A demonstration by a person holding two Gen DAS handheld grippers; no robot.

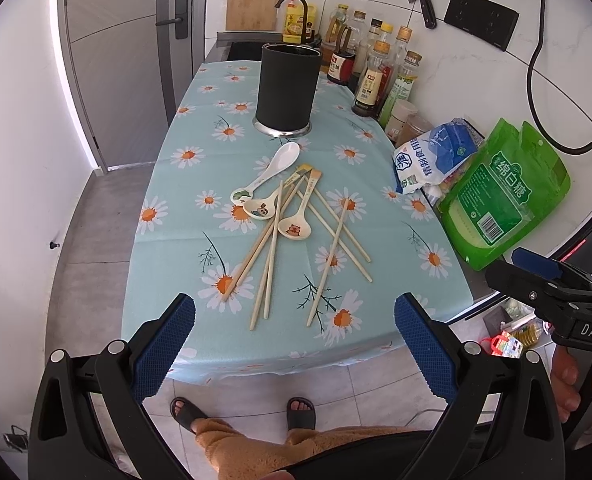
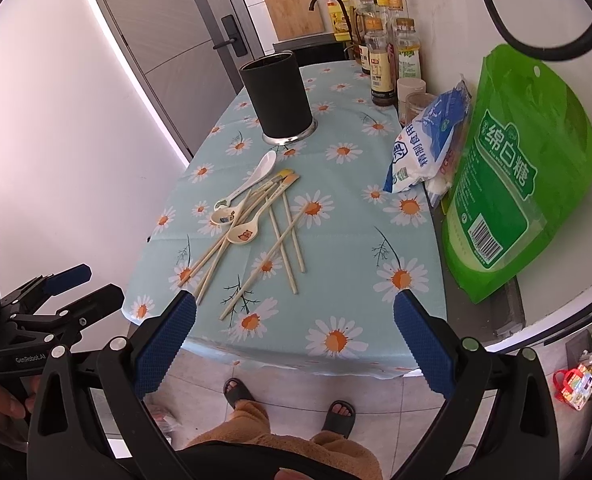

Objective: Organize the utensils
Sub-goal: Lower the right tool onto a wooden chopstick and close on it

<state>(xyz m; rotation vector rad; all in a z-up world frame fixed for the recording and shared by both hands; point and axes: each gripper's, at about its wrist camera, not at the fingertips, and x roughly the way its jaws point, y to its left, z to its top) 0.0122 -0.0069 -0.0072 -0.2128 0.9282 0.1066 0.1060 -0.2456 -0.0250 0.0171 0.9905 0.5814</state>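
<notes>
Spoons and chopsticks loose on tablecloth; both grippers spread, holding nothing.

Landmark: black holder [image 1: 287, 89], upright on a steel base, far end of daisy tablecloth [image 1: 176, 208]. Just in front of holder: white spoon [image 1: 272, 170], bowl toward holder. Nearer the table edge, two cream spoons with cartoon prints [image 1: 261, 209] [image 1: 296, 227], tangled with the chopsticks [image 1: 270, 254], which lie crossed in a loose fan, tips toward the near edge. Right of holder, along the wall: sauce bottles [image 1: 370, 80], then a blue-and-white bag [image 1: 432, 156] and a green bag [image 1: 504, 196]. Left gripper [image 1: 294, 344] hangs over the near table edge, fingers wide apart, empty. Right gripper [image 2: 294, 344] likewise over the near edge, fingers wide apart, empty.
</notes>
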